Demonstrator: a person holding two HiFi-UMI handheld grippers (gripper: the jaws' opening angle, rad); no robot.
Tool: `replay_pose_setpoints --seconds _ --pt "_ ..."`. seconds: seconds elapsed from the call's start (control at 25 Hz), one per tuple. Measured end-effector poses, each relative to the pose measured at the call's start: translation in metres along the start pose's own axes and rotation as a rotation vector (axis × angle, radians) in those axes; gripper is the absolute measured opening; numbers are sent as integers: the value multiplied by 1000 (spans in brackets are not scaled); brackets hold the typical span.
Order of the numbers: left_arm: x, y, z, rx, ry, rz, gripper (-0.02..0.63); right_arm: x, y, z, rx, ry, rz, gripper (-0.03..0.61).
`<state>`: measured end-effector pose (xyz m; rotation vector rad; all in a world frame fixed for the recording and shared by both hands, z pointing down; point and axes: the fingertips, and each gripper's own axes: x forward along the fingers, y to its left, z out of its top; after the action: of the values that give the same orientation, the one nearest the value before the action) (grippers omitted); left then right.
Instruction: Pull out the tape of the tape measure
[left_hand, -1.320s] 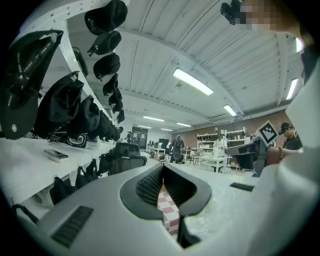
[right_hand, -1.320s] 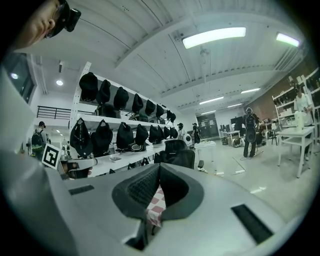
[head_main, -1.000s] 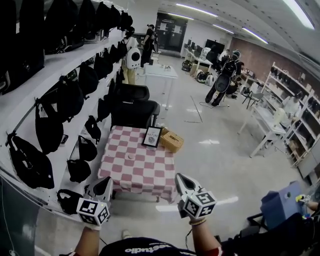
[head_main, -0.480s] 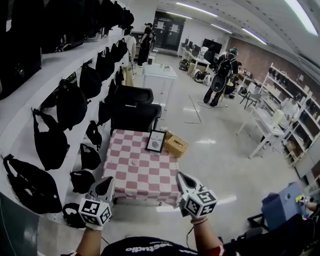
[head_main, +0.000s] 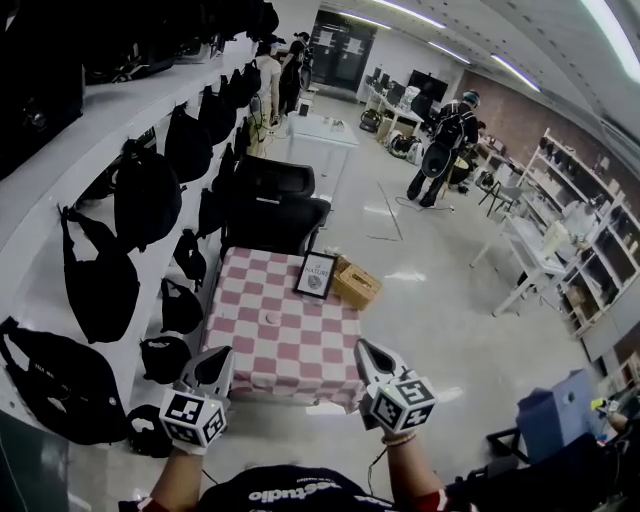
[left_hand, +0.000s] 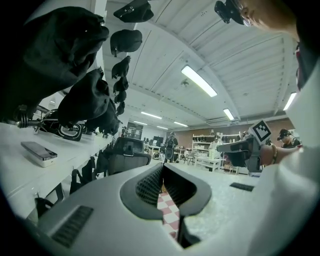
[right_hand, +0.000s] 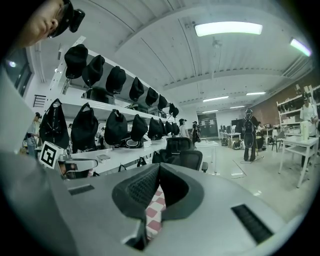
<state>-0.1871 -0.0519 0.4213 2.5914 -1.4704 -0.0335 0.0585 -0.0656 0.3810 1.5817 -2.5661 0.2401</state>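
1. Several black bags (head_main: 145, 195) hang along the shelf at the left.
2. Left tool (head_main: 216, 360) hovers short of the bench (head_main: 250, 345), clenched on nothing.
3. Tape measure (head_main: 268, 318), seen only as a small pale disc, lies mid-bench on the checked cloth, apart from both tools.
4. Framed picture (head_main: 316, 275) stands at the far edge, with a woven box (head_main: 357, 286) just to its right.
5. Right tool (head_main: 372, 358) is likewise clenched and empty.

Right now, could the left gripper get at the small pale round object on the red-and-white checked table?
Probably not yet: the left gripper hangs short of the red-and-white checked table, jaws shut. Nothing blocks the small pale round object.
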Motion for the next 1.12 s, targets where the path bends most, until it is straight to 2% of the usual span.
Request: replay_pose_setpoints --seconds 0.32,0.52,0.64,1.12 --pt "10 15 -9 -17 11 30 6 27 -7 -10 -5 27 34 -2" --pt "28 21 -7 -19 19 50 6 52 -14 5 6 10 67 -2" --pt "50 21 -2 -7 15 58 6 67 -30 8 -8 2 99 -2" --pt "141 7 16 50 9 65 6 101 -115 20 40 -33 116 -2"
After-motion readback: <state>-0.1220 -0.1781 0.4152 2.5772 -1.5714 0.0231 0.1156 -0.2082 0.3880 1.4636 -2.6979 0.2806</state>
